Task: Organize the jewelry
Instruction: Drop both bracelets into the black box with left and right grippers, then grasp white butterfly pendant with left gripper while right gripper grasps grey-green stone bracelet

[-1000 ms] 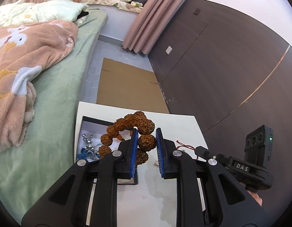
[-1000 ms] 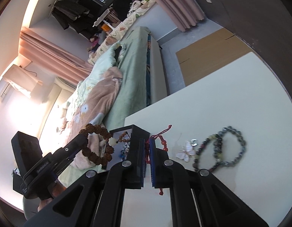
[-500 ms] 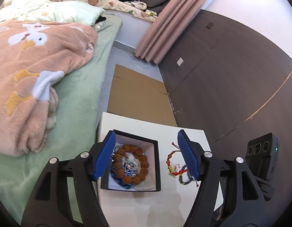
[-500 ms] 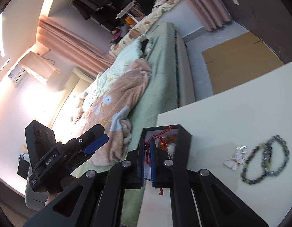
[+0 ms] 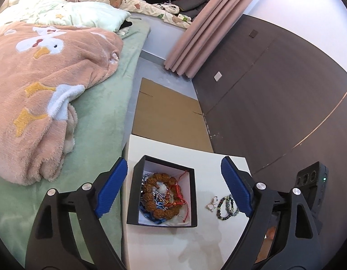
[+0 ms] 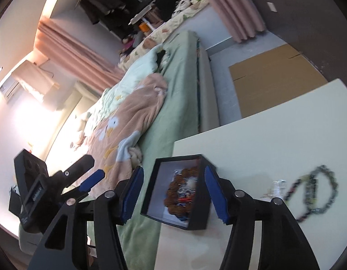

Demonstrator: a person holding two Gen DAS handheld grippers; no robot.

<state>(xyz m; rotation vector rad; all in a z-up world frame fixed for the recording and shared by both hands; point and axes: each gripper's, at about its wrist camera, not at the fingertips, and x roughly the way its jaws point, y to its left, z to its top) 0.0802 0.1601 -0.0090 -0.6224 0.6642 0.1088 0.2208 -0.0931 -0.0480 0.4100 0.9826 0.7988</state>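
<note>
A black box with a white lining stands on the white table. In it lie a brown bead bracelet, a red string bracelet and silver and blue pieces. My left gripper is open and empty, high above the box. My right gripper is open and empty just above the box. Two dark bead bracelets and a small white butterfly piece lie on the table right of the box; the bracelets also show in the right wrist view.
A bed with a green sheet and a pink blanket runs along the table's left edge. Flat cardboard lies on the floor beyond the table. A dark wall panel stands to the right.
My left gripper dropped the brown bead bracelet into the box, opened and rose. My right gripper moved over the box, opened and let the red string bracelet fall in.
</note>
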